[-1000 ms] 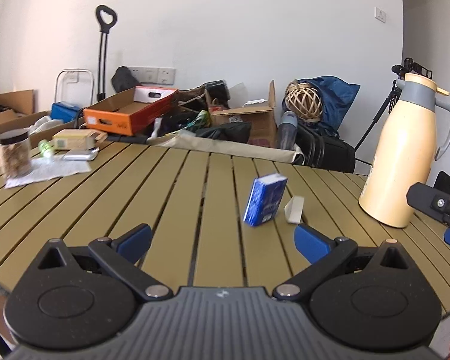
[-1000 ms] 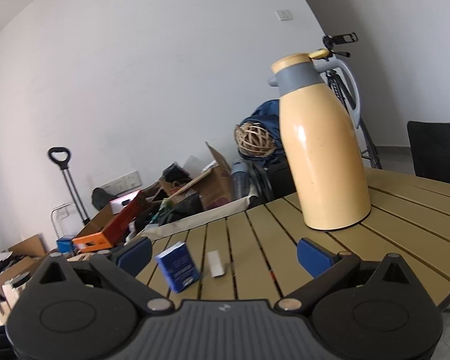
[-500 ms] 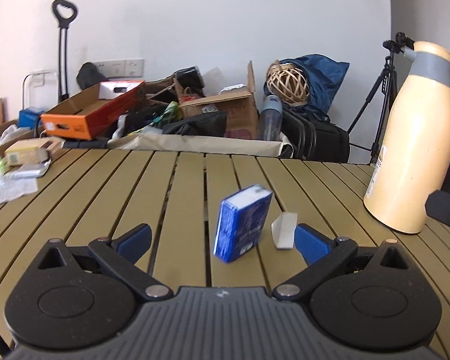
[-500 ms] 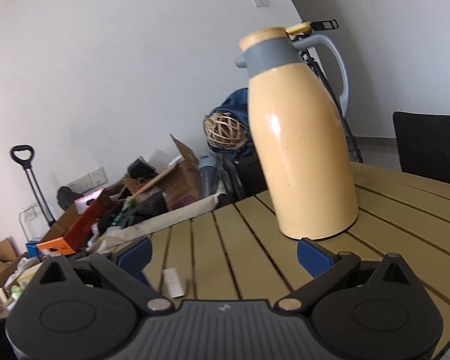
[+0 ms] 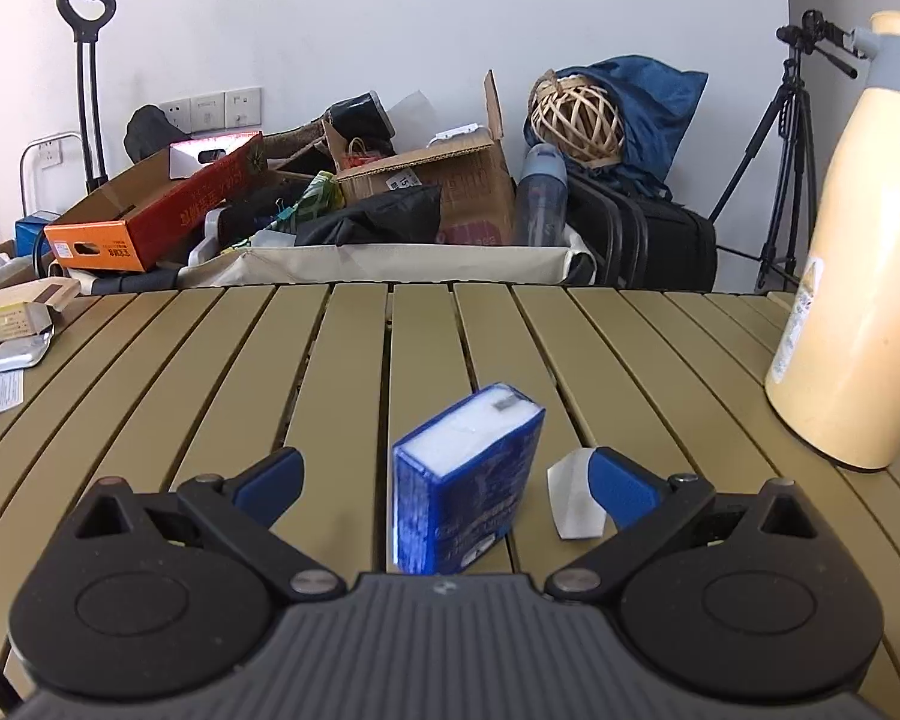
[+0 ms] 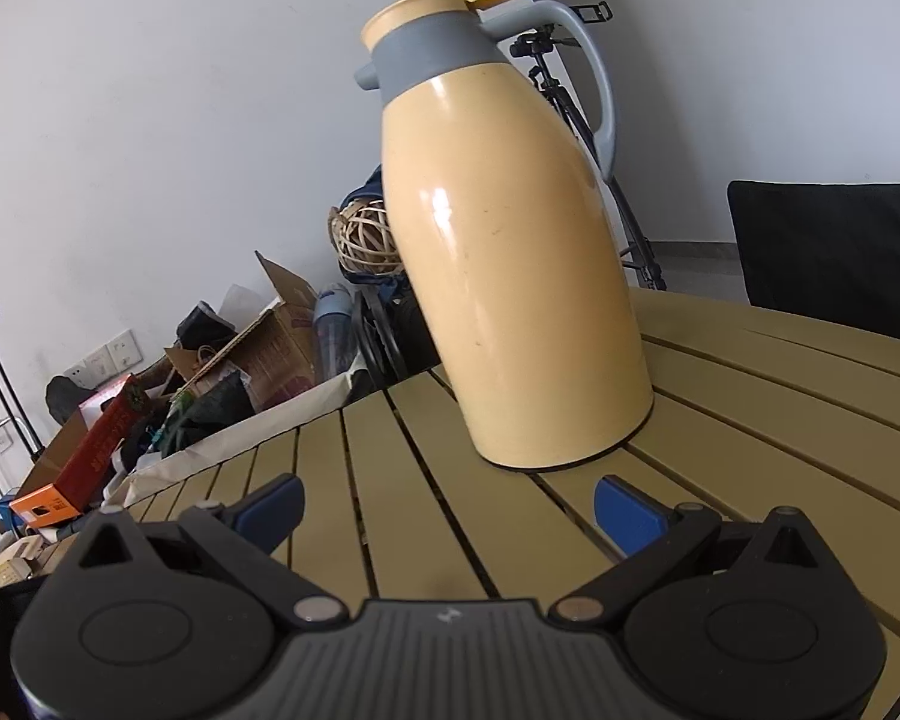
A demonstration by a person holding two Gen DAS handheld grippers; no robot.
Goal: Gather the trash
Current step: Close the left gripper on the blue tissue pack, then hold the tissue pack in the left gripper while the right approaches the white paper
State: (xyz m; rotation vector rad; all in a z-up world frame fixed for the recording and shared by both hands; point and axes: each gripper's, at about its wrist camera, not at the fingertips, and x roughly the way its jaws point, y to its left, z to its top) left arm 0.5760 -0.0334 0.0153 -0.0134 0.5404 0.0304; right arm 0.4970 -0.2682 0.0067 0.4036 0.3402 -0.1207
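Left tool (image 5: 444,474) open, straddling the tilted blue packet (image 5: 465,486) on the bench (image 5: 354,360); advise centring, closing on its broad faces, avoiding the white scrap (image 5: 573,501) beside; right tool (image 6: 447,504) open, empty.

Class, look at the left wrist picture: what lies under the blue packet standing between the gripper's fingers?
The blue packet stands on the slatted table, between the left hand-held gripper's open fingers. The gripper body covers its base, so the contact itself cannot be seen.
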